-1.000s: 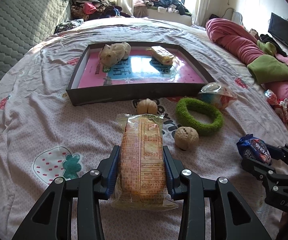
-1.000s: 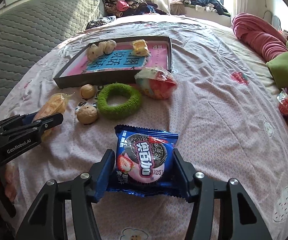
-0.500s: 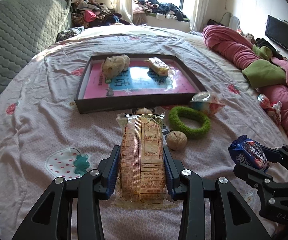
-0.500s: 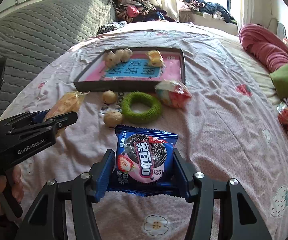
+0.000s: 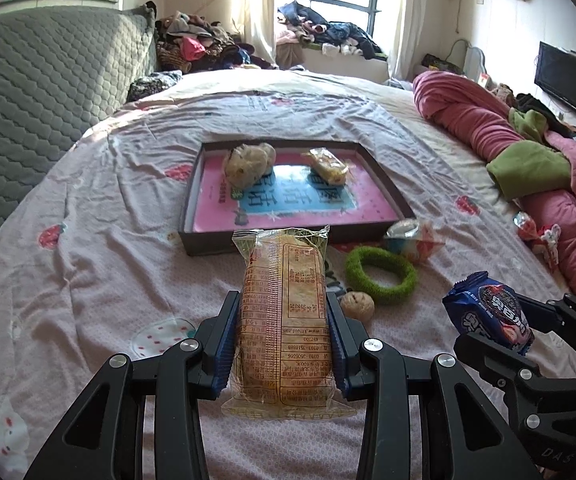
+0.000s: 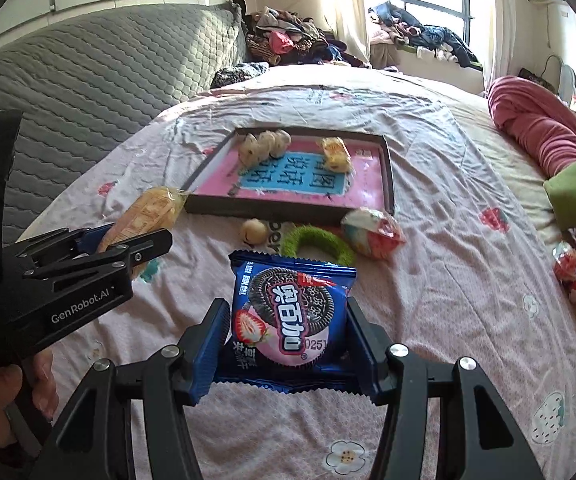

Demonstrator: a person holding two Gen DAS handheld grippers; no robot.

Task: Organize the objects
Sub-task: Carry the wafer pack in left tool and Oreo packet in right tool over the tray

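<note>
The left gripper (image 5: 284, 340) clamps the long pastry packet (image 5: 286, 320), the right gripper (image 6: 286, 344) the blue cookie pack (image 6: 289, 312), both lifted above the bed's near edge, likely bound for the tray (image 5: 288, 240)

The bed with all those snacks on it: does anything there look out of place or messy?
Yes. Only two snacks lie in the dark tray; a green ring, two small round buns and a crinkly wrapped snack are scattered on the bedsheet in front of it. Nothing looks spilled or torn.

Black left gripper (image 6: 136, 248) marked "GenRobot.AI", blue pads (image 5: 228, 344)
</note>
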